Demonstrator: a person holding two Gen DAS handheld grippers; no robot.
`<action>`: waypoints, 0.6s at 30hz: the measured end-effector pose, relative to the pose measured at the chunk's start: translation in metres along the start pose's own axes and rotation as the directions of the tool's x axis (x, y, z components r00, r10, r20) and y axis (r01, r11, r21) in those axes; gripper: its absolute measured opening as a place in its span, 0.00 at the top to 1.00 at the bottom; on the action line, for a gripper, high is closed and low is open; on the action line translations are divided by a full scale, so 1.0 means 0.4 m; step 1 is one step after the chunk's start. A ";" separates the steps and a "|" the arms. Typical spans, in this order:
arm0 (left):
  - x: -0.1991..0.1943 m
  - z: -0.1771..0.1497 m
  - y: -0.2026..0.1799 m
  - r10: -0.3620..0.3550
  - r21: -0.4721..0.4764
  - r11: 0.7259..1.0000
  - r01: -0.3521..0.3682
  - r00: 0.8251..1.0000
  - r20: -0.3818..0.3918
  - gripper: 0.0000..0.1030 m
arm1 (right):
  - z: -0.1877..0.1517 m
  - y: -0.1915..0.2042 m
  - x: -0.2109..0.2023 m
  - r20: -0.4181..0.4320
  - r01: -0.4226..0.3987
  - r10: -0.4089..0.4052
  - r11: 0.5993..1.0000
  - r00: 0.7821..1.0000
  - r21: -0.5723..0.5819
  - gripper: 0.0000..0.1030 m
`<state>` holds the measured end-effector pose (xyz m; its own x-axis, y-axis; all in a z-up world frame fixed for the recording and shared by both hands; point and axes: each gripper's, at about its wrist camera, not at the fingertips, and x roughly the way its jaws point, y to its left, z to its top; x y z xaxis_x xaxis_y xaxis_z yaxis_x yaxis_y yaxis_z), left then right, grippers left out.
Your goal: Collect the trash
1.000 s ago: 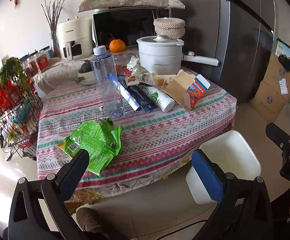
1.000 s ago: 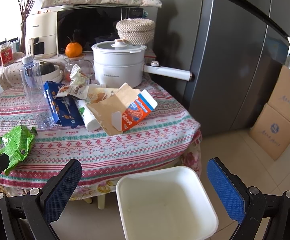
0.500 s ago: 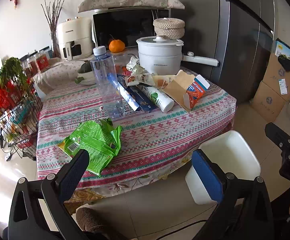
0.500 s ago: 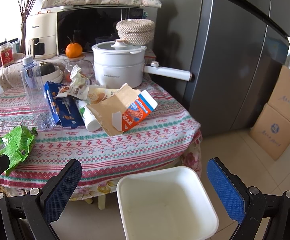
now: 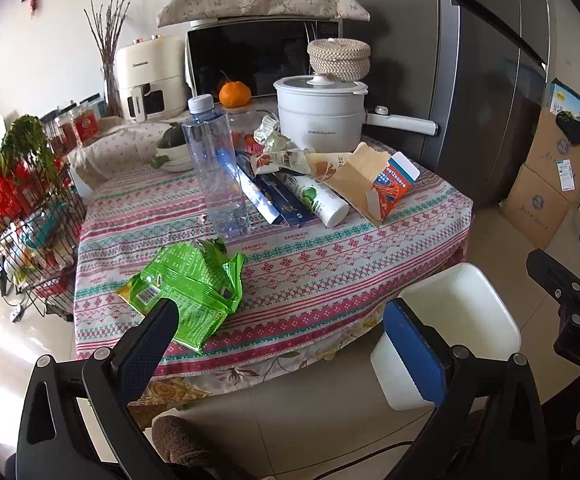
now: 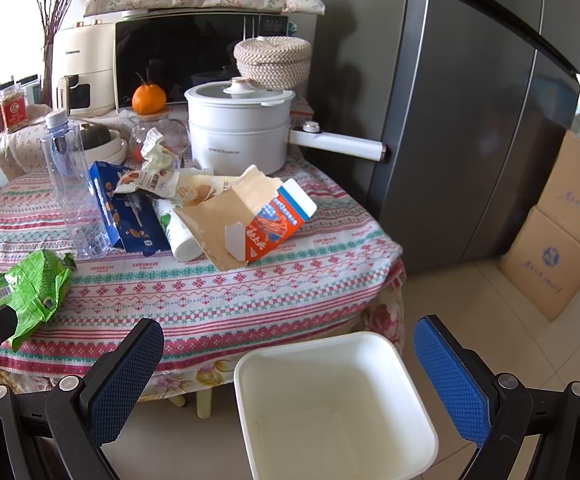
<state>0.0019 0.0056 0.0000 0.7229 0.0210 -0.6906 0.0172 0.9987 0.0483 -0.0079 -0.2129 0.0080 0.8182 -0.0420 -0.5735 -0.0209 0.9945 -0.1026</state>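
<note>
No notable movement since a second ago: same framing, same layout in both views.

Table (image 5: 329, 272) under patterned cloth, carrying all the trash. White bin (image 6: 329, 400) on the floor just off the table's near edge, nothing visible inside. Left gripper (image 5: 278, 340) wide open, holding nothing, poised short of the table edge; green snack bag (image 5: 190, 288) flat on the cloth directly ahead of its left finger, apart from it. Right gripper (image 6: 290, 364) likewise wide open and unloaded, the bin's rim between its fingers from this view.

Mid-table cluster, well beyond both grippers: clear plastic bottle (image 5: 218, 176) upright; torn carton (image 6: 266, 224) on its side; blue snack box (image 6: 130, 212) and white tube (image 6: 178, 232) lying side by side, touching; crumpled wrappers (image 6: 158, 168) on top behind them.

Behind the cluster: white lidded pot (image 6: 238, 132), contents hidden; woven basket (image 6: 272, 62); orange (image 6: 148, 99); microwave (image 6: 194, 56). Refrigerator (image 6: 469, 112) to the right.
</note>
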 end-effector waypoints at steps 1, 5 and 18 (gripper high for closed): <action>0.001 0.000 0.001 0.001 0.000 1.000 -0.001 1.000 0.000 0.00 | -0.001 0.002 0.000 -0.001 -0.001 0.001 1.000 1.000 0.000 0.00; -0.002 0.004 0.001 0.002 -0.001 1.000 -0.002 1.000 0.000 0.00 | -0.002 0.005 0.004 -0.008 -0.008 0.008 1.000 1.000 0.002 0.00; -0.011 0.005 0.009 0.009 -0.007 1.000 -0.009 1.000 0.012 0.00 | -0.008 0.010 0.016 -0.019 -0.009 0.009 1.000 1.000 0.001 0.00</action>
<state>0.0001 0.0091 0.0049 0.7309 0.0298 -0.6818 0.0054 0.9988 0.0494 -0.0044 -0.2096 0.0013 0.8069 -0.0349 -0.5897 -0.0278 0.9949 -0.0969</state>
